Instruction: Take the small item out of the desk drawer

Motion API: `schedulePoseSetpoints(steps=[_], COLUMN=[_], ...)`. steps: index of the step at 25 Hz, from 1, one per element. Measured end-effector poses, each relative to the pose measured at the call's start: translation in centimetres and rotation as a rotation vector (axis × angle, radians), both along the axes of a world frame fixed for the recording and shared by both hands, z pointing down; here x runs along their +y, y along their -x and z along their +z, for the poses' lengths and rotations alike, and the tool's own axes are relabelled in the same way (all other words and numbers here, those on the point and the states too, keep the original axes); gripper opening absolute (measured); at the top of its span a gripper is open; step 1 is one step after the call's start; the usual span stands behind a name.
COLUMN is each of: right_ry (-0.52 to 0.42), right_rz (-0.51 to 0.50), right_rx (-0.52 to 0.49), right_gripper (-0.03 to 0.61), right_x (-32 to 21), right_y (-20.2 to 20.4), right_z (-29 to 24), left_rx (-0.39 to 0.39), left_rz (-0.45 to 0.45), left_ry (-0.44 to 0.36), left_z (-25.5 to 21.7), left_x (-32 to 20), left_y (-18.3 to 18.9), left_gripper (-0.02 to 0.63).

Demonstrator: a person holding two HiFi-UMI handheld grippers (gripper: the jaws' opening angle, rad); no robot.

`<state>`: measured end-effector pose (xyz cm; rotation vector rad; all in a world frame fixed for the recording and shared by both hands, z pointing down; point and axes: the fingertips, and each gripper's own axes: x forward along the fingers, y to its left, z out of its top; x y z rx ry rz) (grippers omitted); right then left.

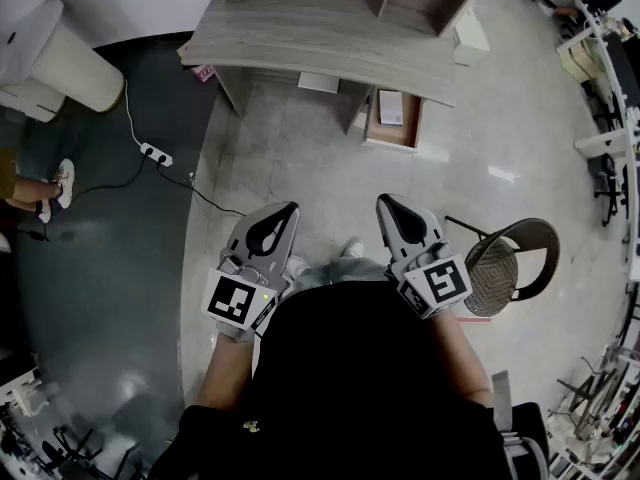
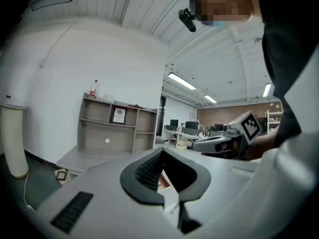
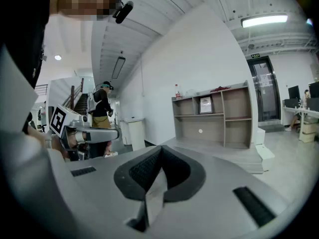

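Observation:
The grey desk (image 1: 320, 38) with a shelf unit stands at the far side of the floor, well ahead of both grippers. Below its right part a wooden drawer (image 1: 372, 118) is pulled open, and a small pale flat item (image 1: 391, 108) lies inside. My left gripper (image 1: 288, 208) and right gripper (image 1: 388, 204) are held side by side close to my body, pointing toward the desk. In the left gripper view the left gripper (image 2: 162, 151) has its tips together with nothing between them. In the right gripper view the right gripper (image 3: 160, 148) also stands shut and holds nothing.
A round mesh-backed chair (image 1: 510, 268) stands at my right. A power strip (image 1: 155, 154) and its cable lie on the floor at the left, near a white cylindrical bin (image 1: 70, 63). Another person (image 3: 102, 113) stands off to the left. A white box (image 1: 470, 38) sits beside the desk.

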<state>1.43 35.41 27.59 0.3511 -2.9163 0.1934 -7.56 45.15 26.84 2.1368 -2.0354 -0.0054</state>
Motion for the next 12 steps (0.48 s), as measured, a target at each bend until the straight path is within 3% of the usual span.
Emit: schedulePoseSetpoints(steps=[12], right_ry=[0.002], right_rz=[0.007], right_rx=[-0.013], right_gripper=[-0.005], right_x=[-4.4], right_y=[-3.3], right_z=[0.3], left_rx=[0.002], left_rz=[0.028], left_ry=[0.019], left_z=[0.1], left_x=[-5.7], left_y=[-3.4], left_gripper=[0.008])
